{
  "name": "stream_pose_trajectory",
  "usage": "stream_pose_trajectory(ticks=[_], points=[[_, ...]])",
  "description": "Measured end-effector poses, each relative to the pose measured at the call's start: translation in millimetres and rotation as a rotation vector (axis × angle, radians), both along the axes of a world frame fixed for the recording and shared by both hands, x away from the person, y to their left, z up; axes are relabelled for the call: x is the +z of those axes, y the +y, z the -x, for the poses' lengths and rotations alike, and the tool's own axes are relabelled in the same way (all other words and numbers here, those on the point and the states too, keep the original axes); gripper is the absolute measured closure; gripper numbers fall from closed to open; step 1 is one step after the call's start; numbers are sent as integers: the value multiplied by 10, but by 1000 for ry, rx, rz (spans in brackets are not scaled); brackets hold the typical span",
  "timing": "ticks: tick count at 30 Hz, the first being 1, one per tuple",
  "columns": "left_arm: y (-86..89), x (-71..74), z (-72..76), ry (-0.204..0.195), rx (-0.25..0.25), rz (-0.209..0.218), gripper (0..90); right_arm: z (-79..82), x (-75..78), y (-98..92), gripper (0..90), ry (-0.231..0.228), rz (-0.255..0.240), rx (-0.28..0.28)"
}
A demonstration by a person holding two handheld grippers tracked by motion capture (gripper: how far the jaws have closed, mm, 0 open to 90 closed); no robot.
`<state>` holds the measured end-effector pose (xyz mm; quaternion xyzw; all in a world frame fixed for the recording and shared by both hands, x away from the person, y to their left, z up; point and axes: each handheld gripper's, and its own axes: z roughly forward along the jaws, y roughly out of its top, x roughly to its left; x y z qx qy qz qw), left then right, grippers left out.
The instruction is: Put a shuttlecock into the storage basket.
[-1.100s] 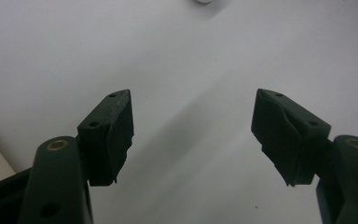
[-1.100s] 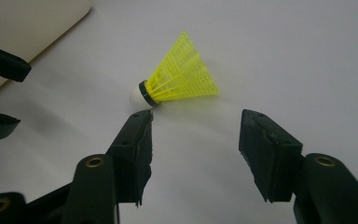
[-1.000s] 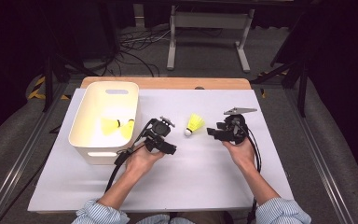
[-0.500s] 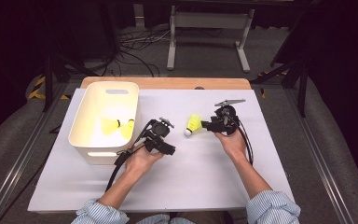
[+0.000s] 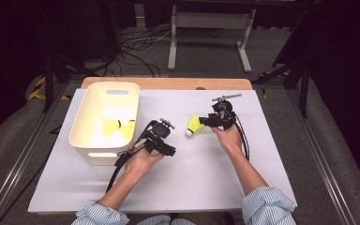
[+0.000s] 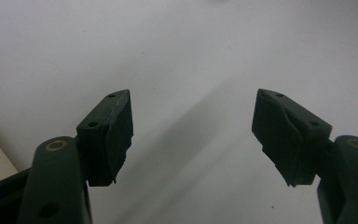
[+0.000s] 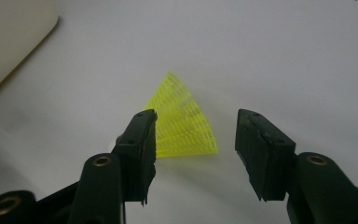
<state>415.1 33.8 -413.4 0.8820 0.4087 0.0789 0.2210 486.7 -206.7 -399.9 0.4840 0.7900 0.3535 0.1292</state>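
Note:
A yellow shuttlecock (image 5: 194, 125) with a white cork tip lies on its side on the white table (image 5: 206, 178). My right gripper (image 5: 208, 122) is just to its right and open. In the right gripper view the netted skirt (image 7: 182, 123) lies between the jaws, against the left one, while the gripper (image 7: 196, 117) stays open with a gap on the right side. My left gripper (image 5: 165, 148) rests beside the white bin (image 5: 86, 136). Its jaws stand wide open (image 6: 193, 135) over bare table. Two more yellow shuttlecocks (image 5: 111, 125) (image 5: 129, 129) lie inside the bin.
A wooden board edge (image 5: 168, 83) runs along the table's far side. Behind it on the floor stand a metal frame (image 5: 211, 28) and loose cables (image 5: 136, 44). Metal rails (image 5: 23, 159) flank the table on both sides.
My right gripper has moved left across the table up to the shuttlecock, so the skirt now lies between its jaws. The left gripper has stayed in place.

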Motion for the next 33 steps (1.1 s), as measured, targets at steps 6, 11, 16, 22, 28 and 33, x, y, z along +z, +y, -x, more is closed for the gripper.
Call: stream_pose_trajectory(ticks=[6, 11, 16, 22, 28, 33], points=[[-3, 1, 25, -8, -1, -15, 296, -78, 16, 81, 495, 18, 18, 7], [-8, -7, 37, -13, -4, -25, 294, -145, -5, 140, 515, 34, 29, 11], [5, 2, 39, -14, -5, -24, 293, -197, -42, 165, 556, 54, 33, 18], [-5, -4, 45, -13, -12, -37, 291, -193, -81, 191, 640, 82, 24, 31], [-15, -6, 53, -21, -9, -45, 290, -168, -58, 174, 738, 76, 31, 45], [-23, -7, 51, -18, -12, -42, 290, -153, -49, 147, 811, 86, 31, 55]])
